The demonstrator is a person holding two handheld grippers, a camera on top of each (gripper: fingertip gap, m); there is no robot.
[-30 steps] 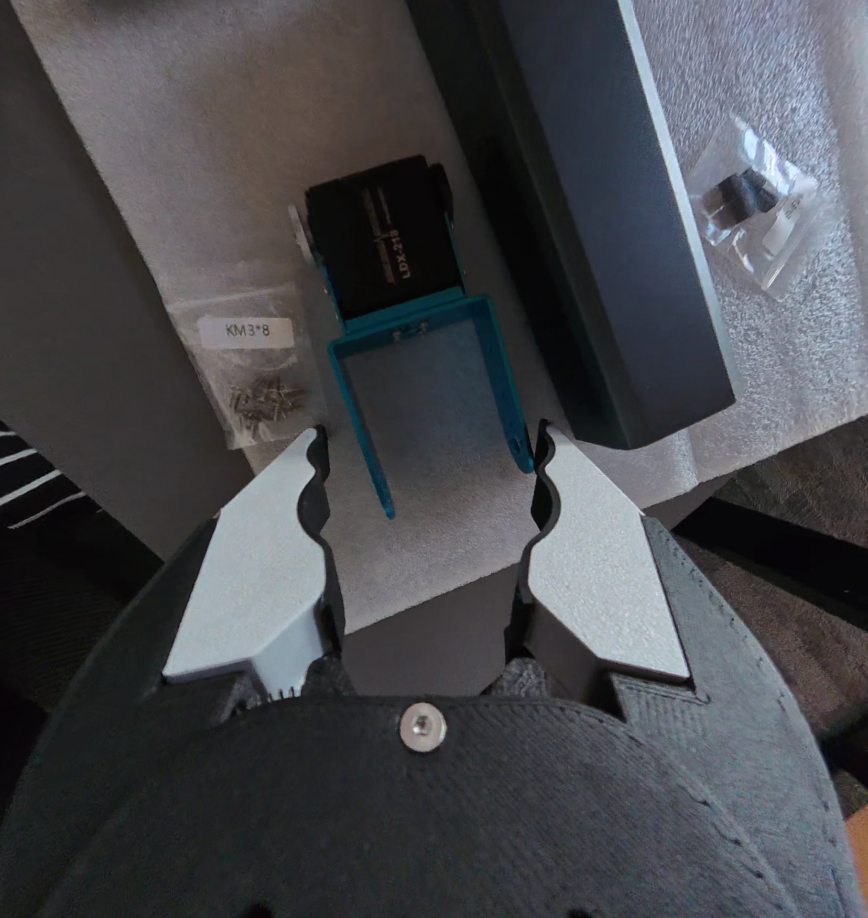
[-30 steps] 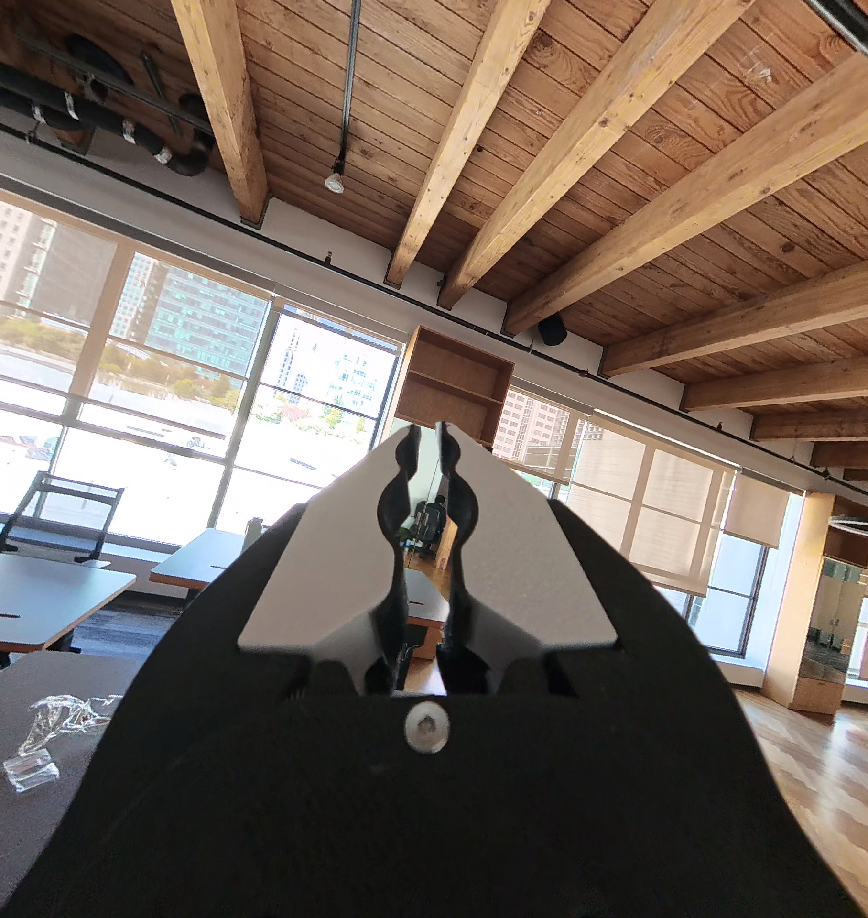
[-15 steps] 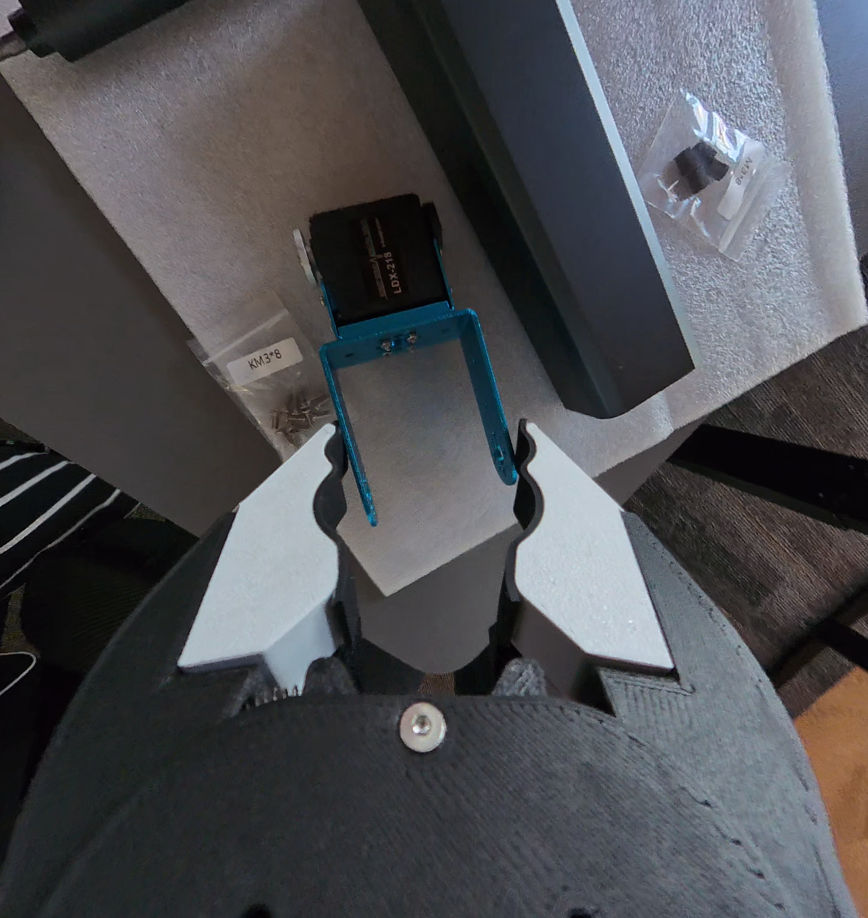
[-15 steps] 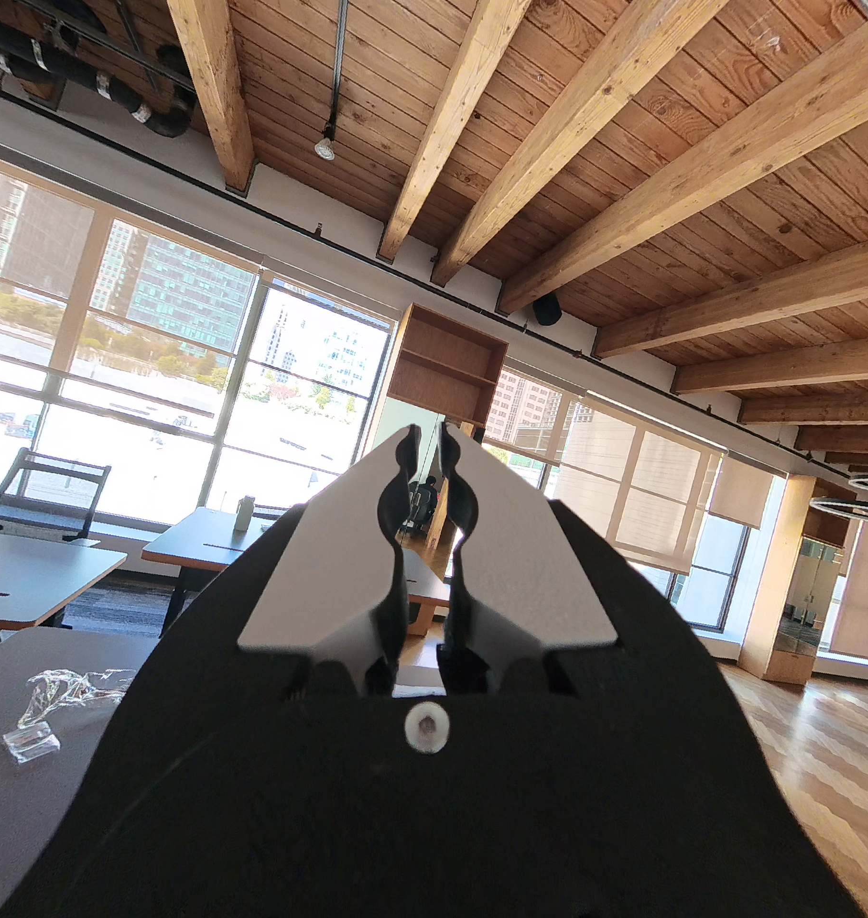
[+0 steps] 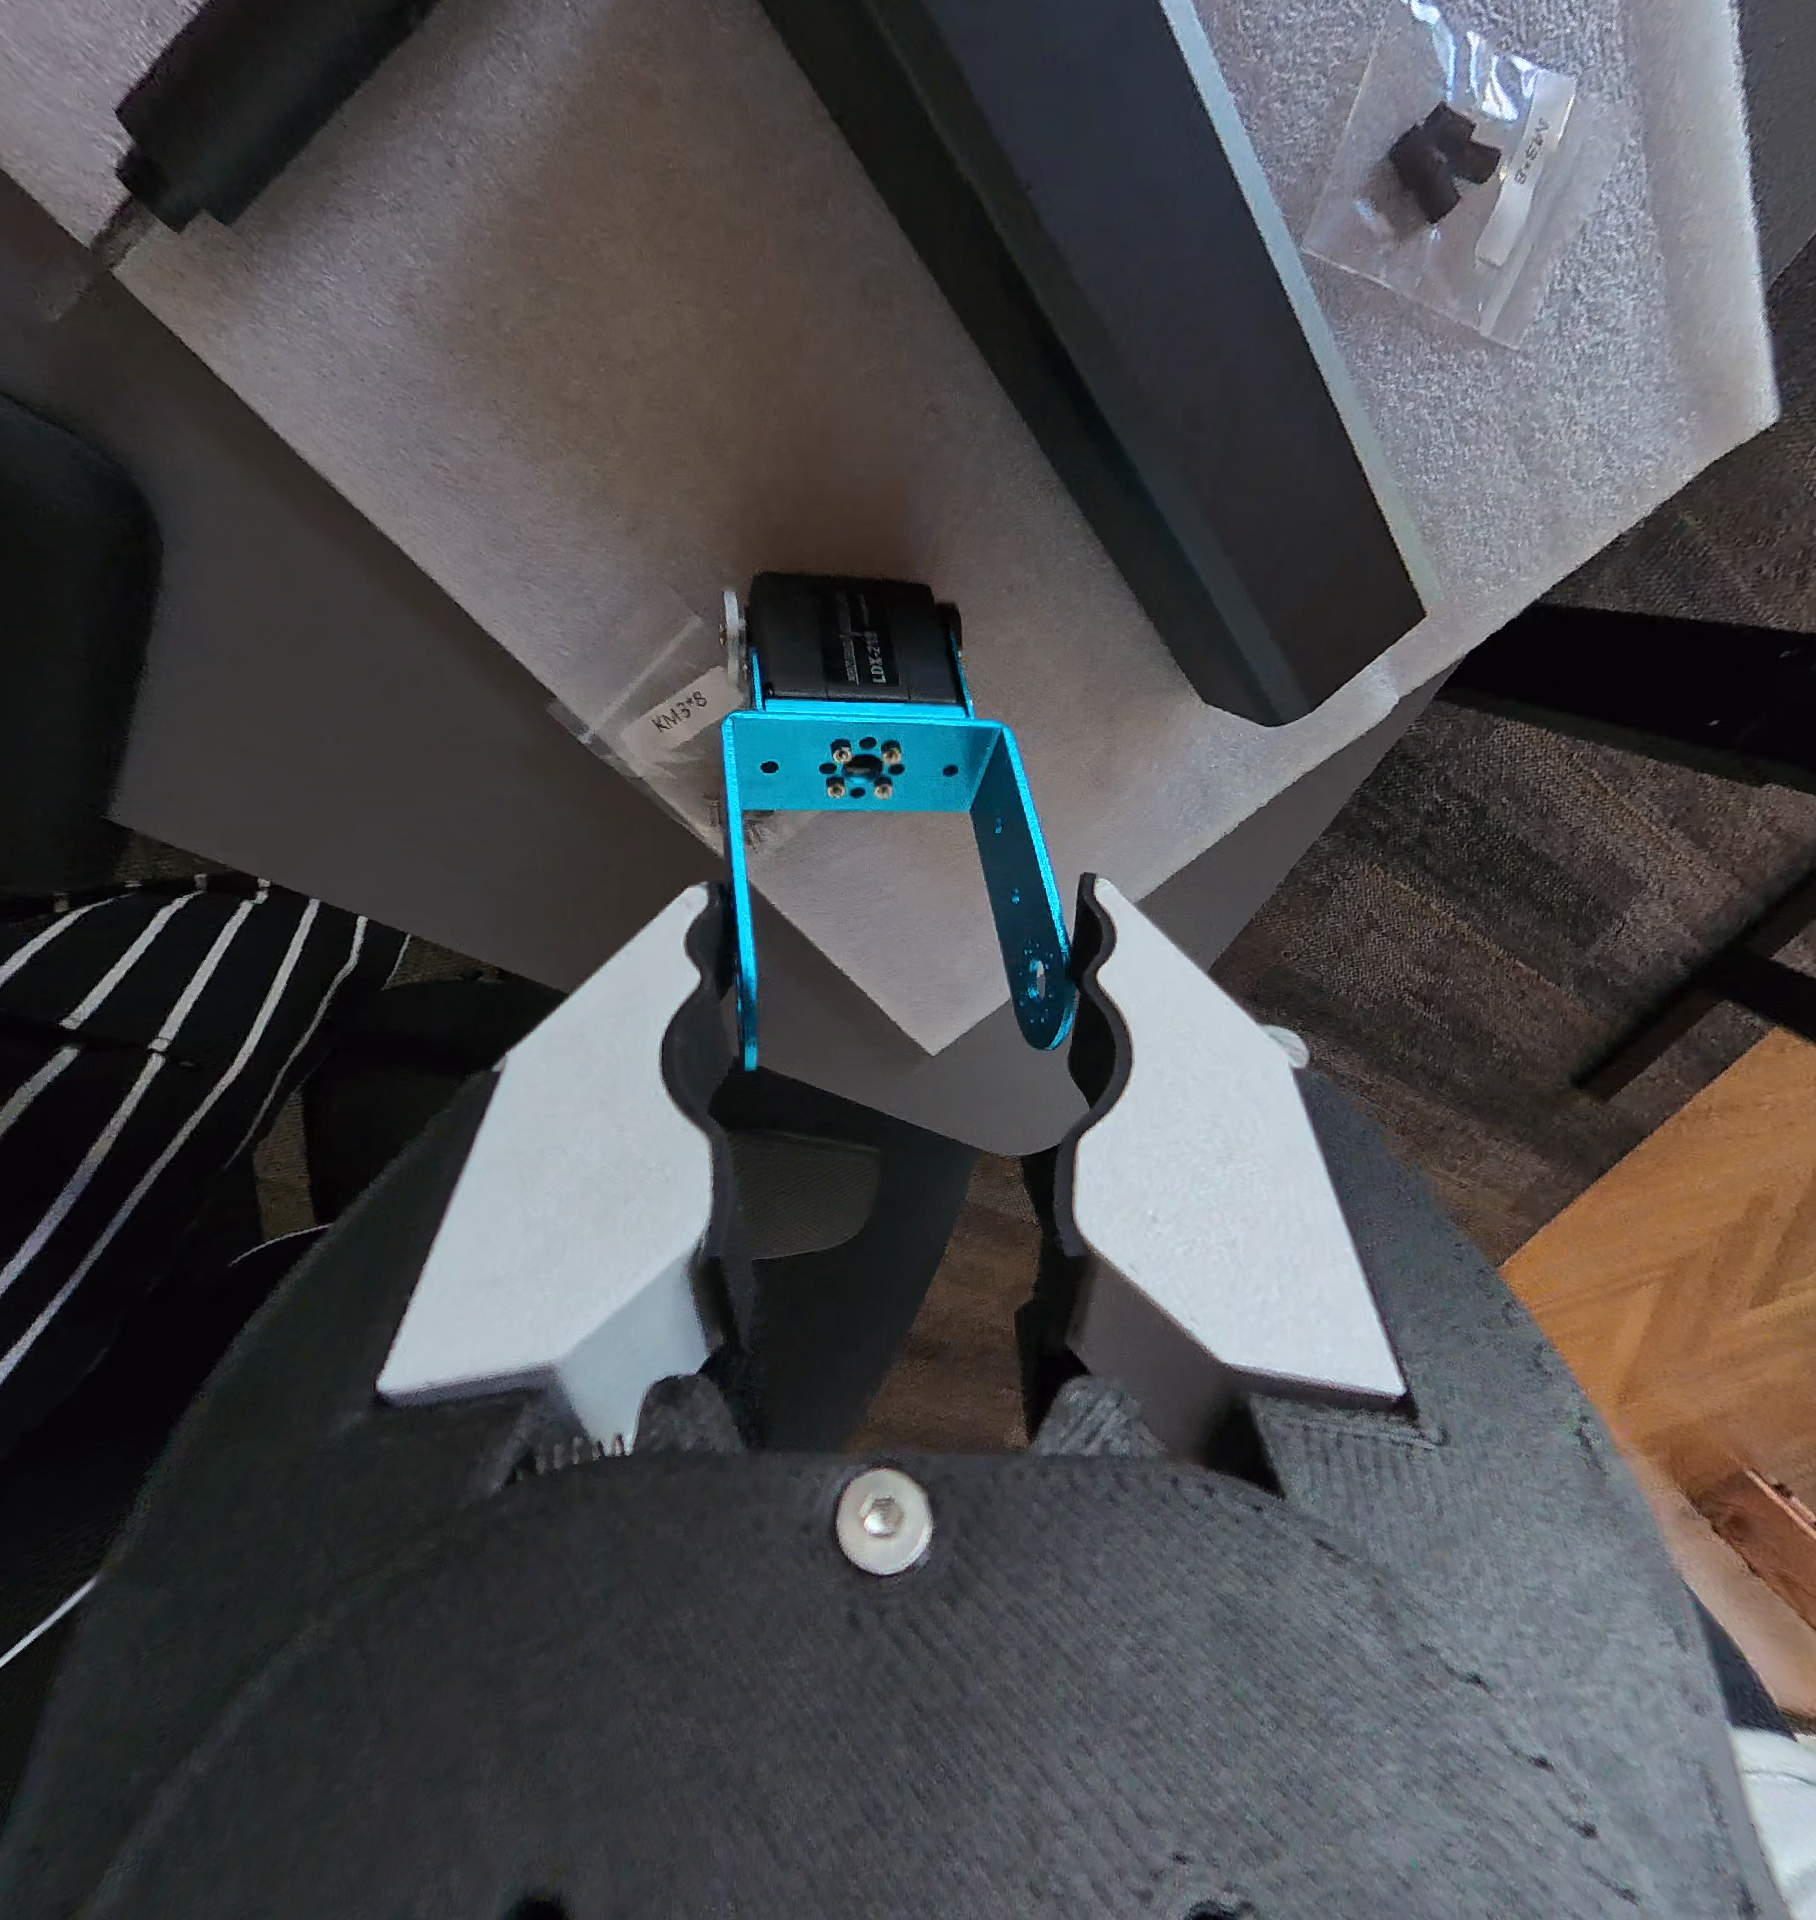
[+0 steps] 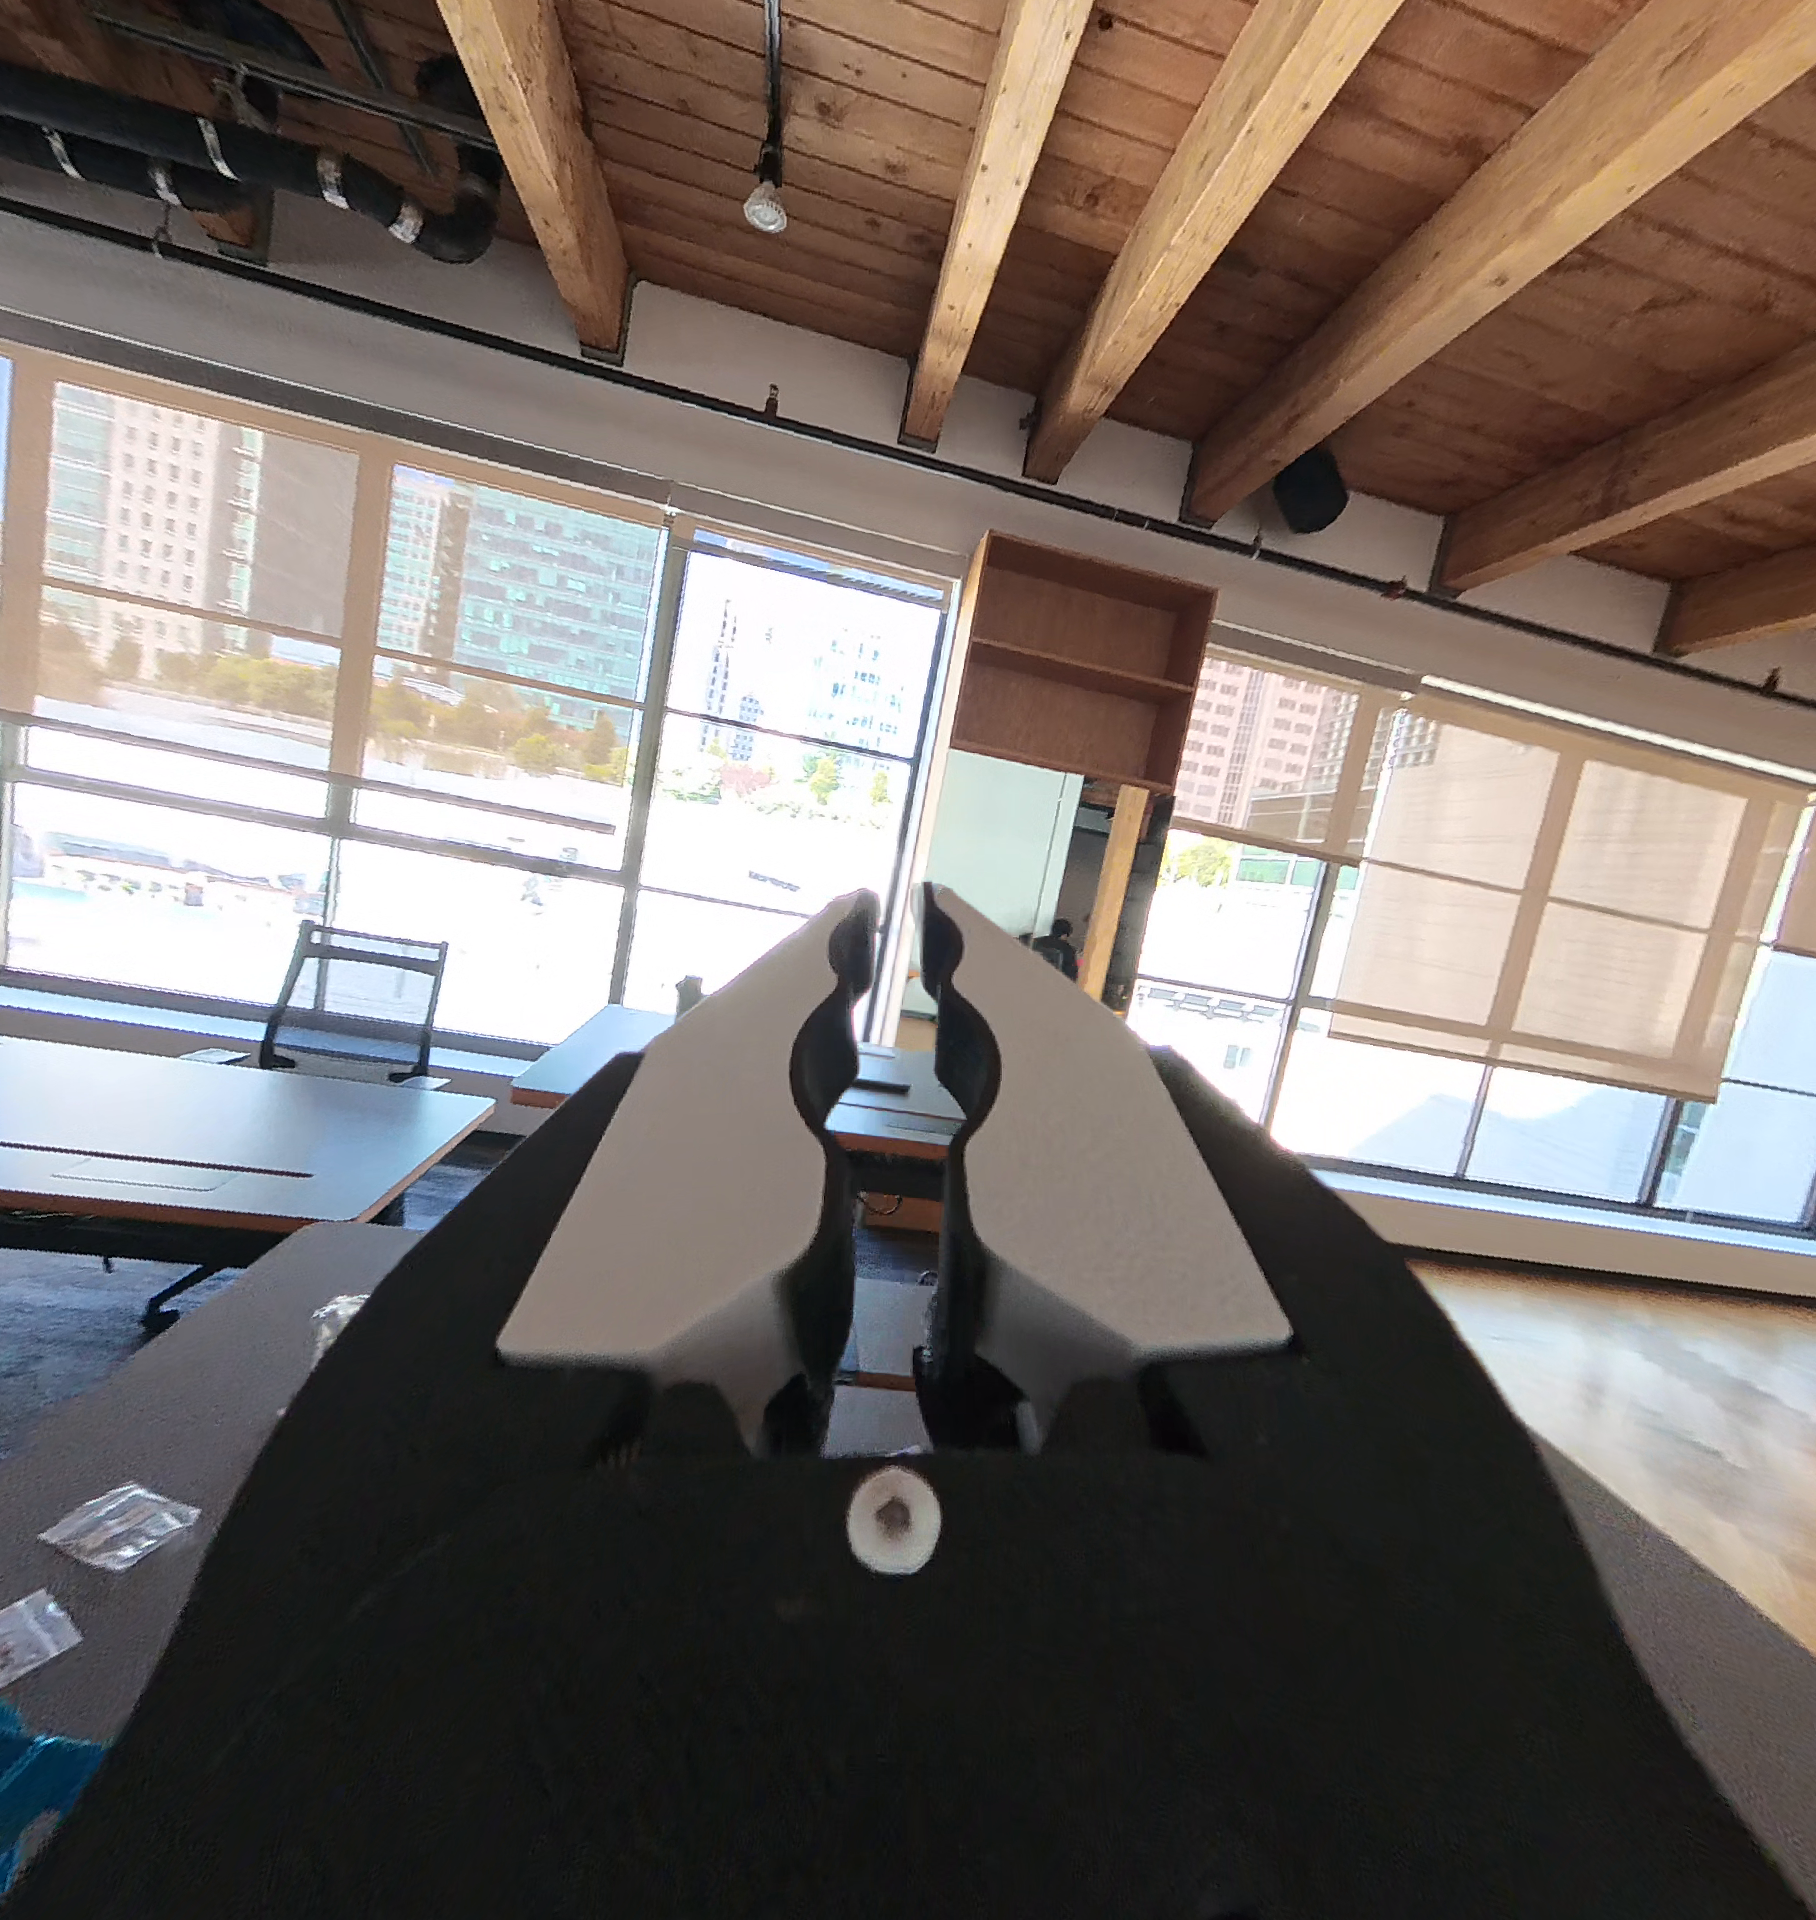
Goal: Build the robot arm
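In the left wrist view my left gripper [image 5: 896,900] is shut on a blue U-shaped metal bracket [image 5: 862,774]. Each finger presses the outside of one bracket arm. A black servo [image 5: 847,649] is fixed to the far end of the bracket. The bracket and servo hang in the air above a white foam sheet [image 5: 571,364]. A small clear bag of screws [image 5: 665,717] lies on the foam just behind the bracket. My right gripper [image 6: 896,906] is empty, its jaws nearly together, and points out over the room.
A long dark box [image 5: 1143,260] lies on the foam to the right, with a clear bag holding a black part [image 5: 1444,156] beyond it. A black cylinder [image 5: 249,104] lies far left. Striped cloth [image 5: 104,1039] is at the left. Clear bags [image 6: 119,1522] lie on the grey table. Across from one pair of fingers to the other is roughly 110 cm. My left tips are roughly 15 cm from the black cylinder [image 5: 249,104].
My left gripper closed on the bracket's two arms and lifted bracket and servo off the foam, tilting them. My right gripper tipped downward; more of the desks and floor shows.
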